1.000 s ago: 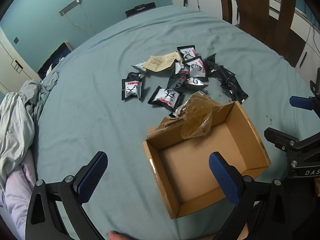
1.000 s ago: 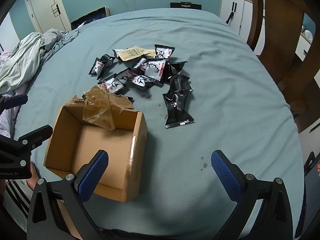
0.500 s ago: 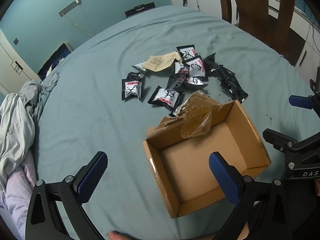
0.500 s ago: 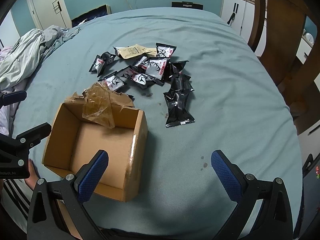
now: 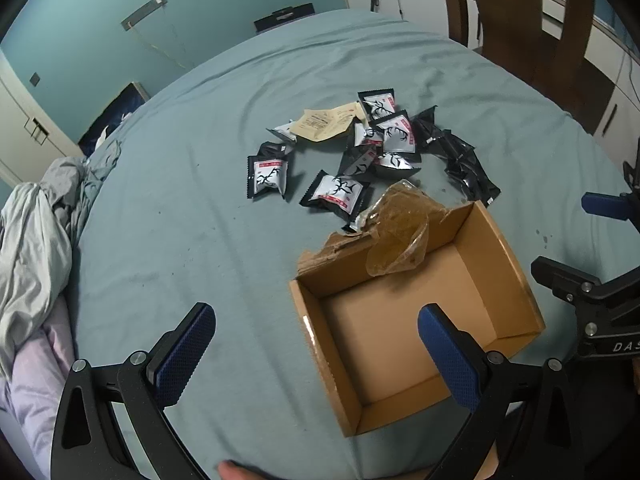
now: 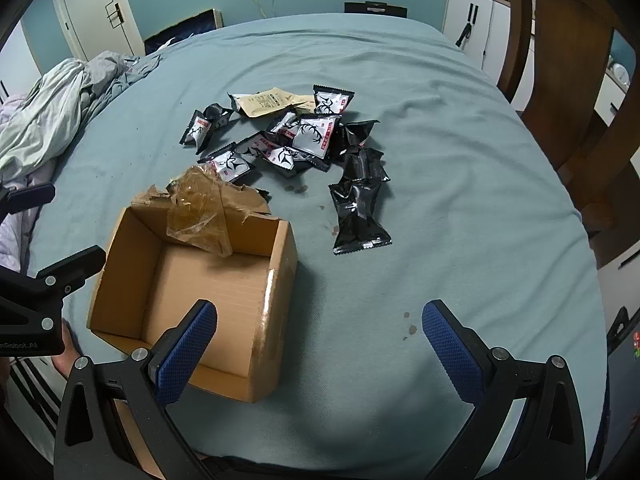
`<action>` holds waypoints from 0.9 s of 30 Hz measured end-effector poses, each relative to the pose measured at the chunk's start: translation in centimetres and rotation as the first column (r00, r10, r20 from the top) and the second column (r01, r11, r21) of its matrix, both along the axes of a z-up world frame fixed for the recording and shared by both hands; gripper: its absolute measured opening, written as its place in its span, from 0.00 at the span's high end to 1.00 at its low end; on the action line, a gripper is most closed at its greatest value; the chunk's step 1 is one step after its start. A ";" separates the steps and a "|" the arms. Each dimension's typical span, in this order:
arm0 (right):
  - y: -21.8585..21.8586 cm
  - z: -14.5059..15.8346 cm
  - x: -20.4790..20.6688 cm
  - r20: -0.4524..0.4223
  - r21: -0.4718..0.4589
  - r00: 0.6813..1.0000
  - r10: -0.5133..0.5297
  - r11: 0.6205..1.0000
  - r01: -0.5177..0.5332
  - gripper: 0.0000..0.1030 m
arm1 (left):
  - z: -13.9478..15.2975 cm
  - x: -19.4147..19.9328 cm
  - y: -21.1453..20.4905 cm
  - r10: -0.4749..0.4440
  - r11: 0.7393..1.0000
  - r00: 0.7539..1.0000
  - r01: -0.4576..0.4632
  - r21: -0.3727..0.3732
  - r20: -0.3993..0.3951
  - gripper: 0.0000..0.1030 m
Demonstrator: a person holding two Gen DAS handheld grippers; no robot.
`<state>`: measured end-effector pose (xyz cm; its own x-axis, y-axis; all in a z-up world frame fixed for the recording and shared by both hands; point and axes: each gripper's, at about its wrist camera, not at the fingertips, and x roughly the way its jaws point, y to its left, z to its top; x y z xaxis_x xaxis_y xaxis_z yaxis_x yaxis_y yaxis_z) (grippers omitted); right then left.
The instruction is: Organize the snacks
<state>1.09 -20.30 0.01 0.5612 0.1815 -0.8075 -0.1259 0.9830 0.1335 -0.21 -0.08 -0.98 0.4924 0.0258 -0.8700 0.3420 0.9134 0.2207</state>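
Observation:
A heap of black snack packets (image 5: pixel 376 148) (image 6: pixel 304 140), several with white antler labels, lies mid-table with one beige packet (image 5: pixel 324 122) (image 6: pixel 266 102) among them. An open, empty cardboard box (image 5: pixel 412 320) (image 6: pixel 192 284) with crumpled tape (image 5: pixel 400 236) (image 6: pixel 200 212) on its far wall sits nearer me. My left gripper (image 5: pixel 316 340) is open above the box's left edge, holding nothing. My right gripper (image 6: pixel 320 336) is open over the cloth to the right of the box, also holding nothing. A lone black packet (image 6: pixel 360 216) lies ahead of it.
A teal cloth (image 5: pixel 180 220) (image 6: pixel 460 160) covers the round table. Crumpled bedding (image 5: pixel 36 232) (image 6: pixel 52 108) lies at the left. A wooden chair (image 5: pixel 520 8) (image 6: pixel 568 60) stands at the back right, white cabinets behind it. A fingertip (image 5: pixel 234 472) shows at the near edge.
Both grippers have crept slightly forward, so the scene sits a little nearer. Nothing on the table has moved and both grippers stay open.

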 end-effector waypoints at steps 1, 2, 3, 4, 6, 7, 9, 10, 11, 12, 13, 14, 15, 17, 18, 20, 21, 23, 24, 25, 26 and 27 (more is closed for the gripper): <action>0.0 0.0 0.1 0.000 0.004 1.000 -0.001 1.000 0.001 0.00 | 0.0 0.1 0.1 0.004 1.000 1.000 -0.004 -0.002 -0.003 0.00; -0.2 0.0 0.2 -0.002 0.010 1.000 -0.004 1.000 0.004 0.00 | 0.0 0.1 0.1 0.007 1.000 1.000 -0.007 -0.004 -0.006 0.00; -0.3 0.0 0.5 -0.004 0.018 1.000 -0.010 1.000 0.010 0.00 | 0.0 0.2 0.2 0.010 1.000 1.000 -0.010 -0.007 -0.008 0.00; -0.4 -0.1 0.7 -0.006 0.023 1.000 -0.012 1.000 0.012 0.00 | 0.0 0.2 0.2 0.012 1.000 1.000 -0.012 -0.010 -0.009 0.00; -0.4 -0.2 1.5 -0.012 0.033 1.000 -0.013 0.999 0.014 0.00 | 0.0 0.3 0.2 0.014 1.000 1.000 -0.015 -0.012 -0.009 0.00; -0.4 -0.3 2.1 -0.013 0.031 1.000 -0.014 0.999 0.014 0.00 | 0.0 0.3 0.1 0.014 1.000 1.000 -0.014 -0.013 -0.009 0.00; -0.3 -0.4 3.1 -0.014 0.014 1.000 -0.013 1.000 0.013 0.00 | 0.0 0.4 0.1 0.010 1.000 1.000 -0.011 -0.011 -0.011 0.00; -0.2 -0.5 3.6 -0.014 0.005 1.000 -0.012 1.000 0.012 0.00 | -0.1 0.4 0.1 0.009 1.000 1.000 -0.009 -0.010 -0.013 0.00; -0.2 -0.7 4.3 -0.017 -0.009 1.000 -0.013 1.000 0.013 0.00 | -0.1 0.5 0.0 0.009 1.000 1.000 -0.009 -0.009 -0.015 0.00; -0.3 -1.0 5.0 -0.021 -0.020 1.000 -0.018 1.000 0.017 0.00 | -0.2 0.6 0.0 0.007 1.000 1.000 -0.007 -0.008 -0.019 0.00; -0.2 -1.2 5.4 -0.024 -0.027 0.999 -0.022 0.999 0.021 0.00 | -0.3 0.7 0.0 0.007 1.000 1.000 -0.007 -0.008 -0.021 0.00; -0.3 -1.5 6.2 -0.032 -0.033 0.999 -0.027 0.999 0.026 0.00 | -0.3 0.8 0.0 0.007 1.000 1.000 -0.007 -0.007 -0.023 0.00; -0.3 -1.7 6.8 -0.038 -0.036 0.999 -0.028 0.999 0.027 0.00 | -0.4 0.9 -0.1 0.007 1.000 1.000 -0.008 -0.008 -0.025 0.00; -0.2 -2.2 7.9 -0.051 -0.042 0.998 -0.030 0.999 0.028 0.00 | -0.4 1.1 -0.1 0.009 1.000 1.000 -0.009 -0.011 -0.025 0.00; -0.2 -2.5 8.7 -0.056 -0.041 0.998 -0.030 0.999 0.028 0.00 | -0.3 1.3 -0.1 0.012 1.000 1.000 -0.013 -0.014 -0.019 0.00; -0.2 -2.9 9.8 -0.067 -0.035 0.997 -0.030 0.999 0.027 0.00 | -0.2 1.6 0.1 0.024 0.999 1.000 -0.024 -0.023 -0.008 0.00; -0.3 -3.2 10.5 -0.078 -0.027 0.997 -0.031 0.999 0.029 0.00 | -0.1 1.9 0.2 0.034 0.999 0.999 -0.034 -0.031 -0.004 0.00; -0.5 -3.7 11.6 -0.098 -0.010 0.995 -0.035 0.999 0.034 0.00 | -0.1 2.5 0.7 0.057 0.997 0.998 -0.057 -0.043 -0.005 0.00; -0.6 -4.1 12.2 -0.109 0.003 0.993 -0.035 0.999 0.036 0.00 | -0.2 3.0 1.0 0.072 0.996 0.997 -0.072 -0.049 -0.008 0.00; -0.8 -4.4 12.7 -0.118 0.011 0.992 -0.035 0.999 0.037 0.00 | -0.2 3.2 1.3 0.083 0.995 0.996 -0.083 -0.053 -0.011 0.00; -0.8 -4.7 13.3 -0.129 0.020 0.991 -0.034 0.999 0.037 0.00 | -0.3 3.5 1.6 0.095 0.994 0.995 -0.096 -0.059 -0.015 0.00; -0.9 -5.1 13.8 -0.140 0.029 0.990 -0.033 0.999 0.037 0.00 | -0.4 3.7 1.9 0.107 0.992 0.994 -0.108 -0.067 -0.020 0.00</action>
<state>14.91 -21.16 -5.05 0.4498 0.1900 -0.8727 -0.0694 0.9816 0.1779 3.50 1.82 -1.37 0.4757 0.0187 -0.8794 0.2439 0.9578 0.1523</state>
